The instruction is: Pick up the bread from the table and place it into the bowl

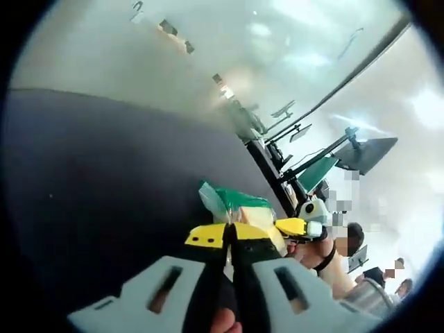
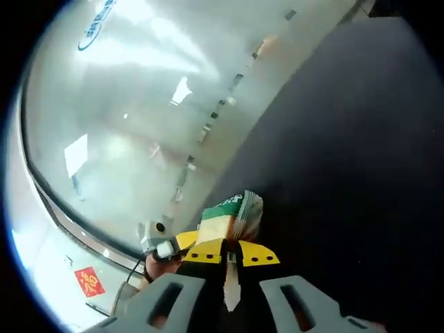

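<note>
There is one pale yellow bread in a clear plastic bag with a green end. There are two claws, each with grey jaws and yellow tips. There is one bare hand with a black band on its wrist.

In the left gripper view, the left claw comes up from 6 o'clock. Its jaws are clenched, with just a thin dark slit between them. The tips sit right against the bag, but I cannot tell if they pinch it. The bread is just past the tips, a little toward 1 o'clock. The right claw comes in from 3 o'clock, and its yellow tip touches the bag too. The hand is just behind it.

In the right gripper view, the right claw is squeezed tight. A thin pale bit of the bag is caught between its jaws. The bread stands at its tips, toward 12 o'clock. The left claw touches the bag from 9 o'clock.

The flat dark table lies behind the bread. Dark flat screens on stands are at 3 o'clock in the left gripper view. In the right gripper view, a pale shiny wall is at 10 o'clock, and one small red square sign hangs at 8 o'clock
</note>
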`<state>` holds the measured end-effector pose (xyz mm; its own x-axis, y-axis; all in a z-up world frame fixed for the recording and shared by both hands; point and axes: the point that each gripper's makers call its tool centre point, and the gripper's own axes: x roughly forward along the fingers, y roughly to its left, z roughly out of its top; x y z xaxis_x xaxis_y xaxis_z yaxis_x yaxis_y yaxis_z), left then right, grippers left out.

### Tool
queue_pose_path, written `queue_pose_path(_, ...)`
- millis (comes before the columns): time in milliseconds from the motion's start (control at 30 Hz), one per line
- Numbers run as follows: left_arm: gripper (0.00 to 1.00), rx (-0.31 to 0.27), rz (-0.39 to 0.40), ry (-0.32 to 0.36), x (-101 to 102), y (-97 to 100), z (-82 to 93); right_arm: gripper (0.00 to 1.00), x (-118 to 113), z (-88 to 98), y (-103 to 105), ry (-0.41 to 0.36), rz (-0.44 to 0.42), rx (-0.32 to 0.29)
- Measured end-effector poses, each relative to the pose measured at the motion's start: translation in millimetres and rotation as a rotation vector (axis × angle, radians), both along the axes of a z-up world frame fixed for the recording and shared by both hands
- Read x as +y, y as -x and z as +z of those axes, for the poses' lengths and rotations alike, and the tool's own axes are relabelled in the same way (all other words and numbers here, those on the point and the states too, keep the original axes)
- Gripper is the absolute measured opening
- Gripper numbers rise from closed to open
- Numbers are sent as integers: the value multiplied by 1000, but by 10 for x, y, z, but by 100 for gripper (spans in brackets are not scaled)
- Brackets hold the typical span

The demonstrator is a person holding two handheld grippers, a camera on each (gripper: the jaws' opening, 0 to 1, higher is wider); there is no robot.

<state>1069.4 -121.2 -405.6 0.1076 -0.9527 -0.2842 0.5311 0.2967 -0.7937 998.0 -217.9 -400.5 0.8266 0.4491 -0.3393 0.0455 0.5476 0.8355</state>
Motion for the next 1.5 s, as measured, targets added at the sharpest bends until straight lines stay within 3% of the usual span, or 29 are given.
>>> queue_pose_path(267, 0, -1, 2, 37, 74, 19, 150, 0, 72, 61, 29, -17, 13, -20)
queue_pose_path(467, 0, -16, 0, 55, 178, 15, 380, 0, 209, 375, 51, -29, 50, -78)
queue_pose_path(600, 0, -57, 6, 83, 324, 24, 819, 0, 328, 751, 41, -28, 97, -138)
queue_pose_path(700, 0, -99, 4, 81, 450, 123, 1190, 0, 473, 1164, 108, -9, 131, -197)
queue_pose_path(867, 0, -119, 39, 104, 799, 481, 1836, 0, 783, 1794, 380, 5, 200, -292)
queue_pose_path(933, 0, -145, 50, 110, 943, 642, 2000, 0, 960, 2031, 555, -2, 243, -320)
queue_pose_path(1067, 0, -173, 80, 121, 1304, 1044, 2251, 0, 1261, 2288, 850, -9, 306, -348)
queue_pose_path(1233, 0, -175, 121, 115, 1632, 1396, 2309, 0, 1538, 2365, 1151, 4, 356, -357)
queue_pose_path(1500, 0, -176, 172, 116, 1923, 1891, 2255, 0, 1798, 2201, 1520, -29, 393, -331)
